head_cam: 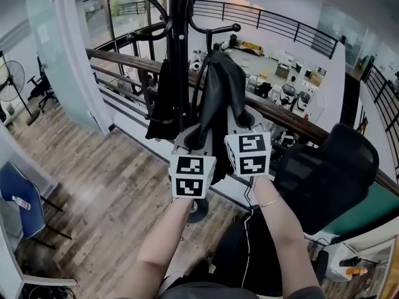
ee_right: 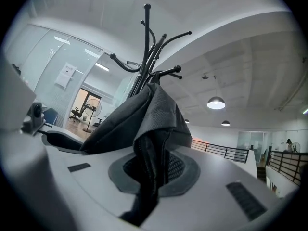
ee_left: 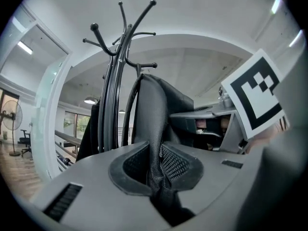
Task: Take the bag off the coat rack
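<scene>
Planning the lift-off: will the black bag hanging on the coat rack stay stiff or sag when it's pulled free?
Probably floppy: the bag hangs in folds from the coat rack and bunches in the left hand-held gripper and right hand-held gripper. Likely light, since it drapes flat rather than bulging.

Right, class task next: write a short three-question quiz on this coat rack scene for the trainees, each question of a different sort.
1. True or false: the bag hangs on the coat rack.
2. What sits between the jaws of the left gripper? A) nothing B) the bag's black fabric C) a hook of the rack
3. Fill in: the right gripper is shut on the ____.
Key: 1 true; 2 B; 3 bag.
</scene>
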The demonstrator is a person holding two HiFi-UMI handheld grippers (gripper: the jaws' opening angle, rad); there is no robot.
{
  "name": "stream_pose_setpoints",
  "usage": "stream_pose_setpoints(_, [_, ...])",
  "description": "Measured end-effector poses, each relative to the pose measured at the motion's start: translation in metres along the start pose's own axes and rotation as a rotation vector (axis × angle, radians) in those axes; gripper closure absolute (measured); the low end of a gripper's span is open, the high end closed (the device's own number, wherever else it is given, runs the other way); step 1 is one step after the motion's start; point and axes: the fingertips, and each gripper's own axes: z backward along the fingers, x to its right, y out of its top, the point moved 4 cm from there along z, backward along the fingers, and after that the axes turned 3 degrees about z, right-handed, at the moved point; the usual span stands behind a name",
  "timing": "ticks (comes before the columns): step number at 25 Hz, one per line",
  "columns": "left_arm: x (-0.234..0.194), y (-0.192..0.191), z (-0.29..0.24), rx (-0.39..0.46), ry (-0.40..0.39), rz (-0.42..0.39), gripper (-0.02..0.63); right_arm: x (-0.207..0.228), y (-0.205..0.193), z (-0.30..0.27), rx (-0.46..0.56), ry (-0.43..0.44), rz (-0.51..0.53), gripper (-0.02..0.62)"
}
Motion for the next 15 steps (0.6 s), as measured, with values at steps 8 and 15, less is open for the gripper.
stream_pose_setpoints(8, [0.007,0.023,0.006,0.113,-0.049,0.056,0.548,0.008,0.02,0.016,0.079,-0.056,0.037,0.575])
stream_pose_setpoints(15, [0.02,0.043,0.008,0.169,-0.093,0.067,0.549,0.017,0.041,0.036,0.121,-0.092,0.076,0.577])
